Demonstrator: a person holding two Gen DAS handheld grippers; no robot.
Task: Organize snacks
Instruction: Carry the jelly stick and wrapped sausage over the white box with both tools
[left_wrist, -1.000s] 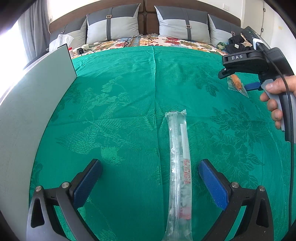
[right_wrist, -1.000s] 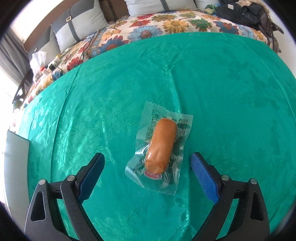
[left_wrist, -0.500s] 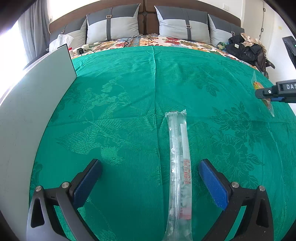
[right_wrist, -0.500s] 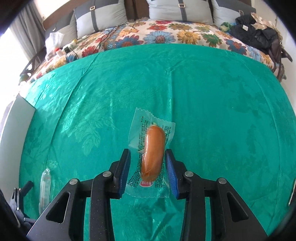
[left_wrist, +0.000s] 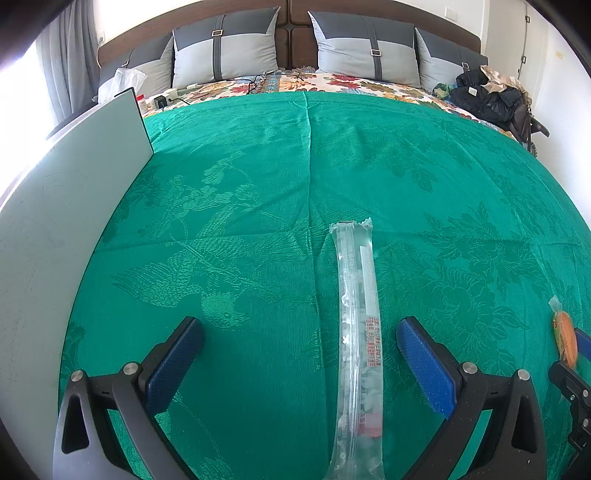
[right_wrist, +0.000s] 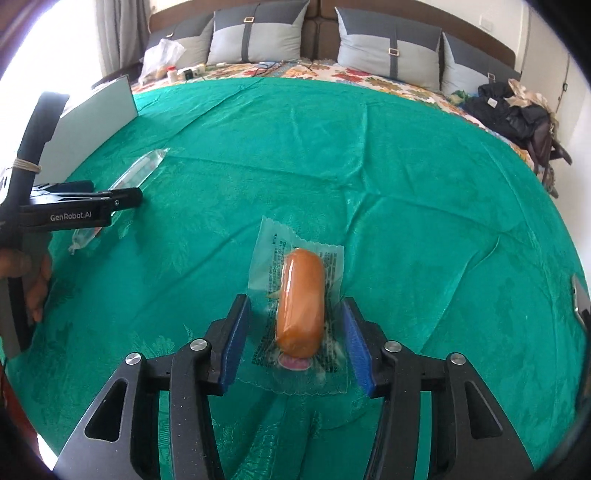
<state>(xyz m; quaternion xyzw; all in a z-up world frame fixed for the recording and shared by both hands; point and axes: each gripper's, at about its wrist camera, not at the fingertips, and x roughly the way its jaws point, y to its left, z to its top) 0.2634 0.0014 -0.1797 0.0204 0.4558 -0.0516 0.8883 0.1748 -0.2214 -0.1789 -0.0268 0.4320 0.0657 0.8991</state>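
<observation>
An orange sausage in a clear packet lies between the blue pads of my right gripper. The jaws are opening, and a gap shows on each side of the sausage. The left wrist view catches that sausage packet and the right gripper at its right edge. My left gripper stands open over the green cloth. A long clear snack packet lies between its fingers, nearer the right one and touching neither. From the right wrist view, the left gripper hovers above that long packet.
A grey board stands upright along the left side of the green cloth. A hand holds the left gripper's handle. Pillows, a floral sheet with cables and small items, and a heap of dark clothes lie beyond the cloth.
The right gripper shut on the sausage packet, carried it across the cloth toward the left gripper, and now its jaws stand apart again. The left gripper has not moved.
</observation>
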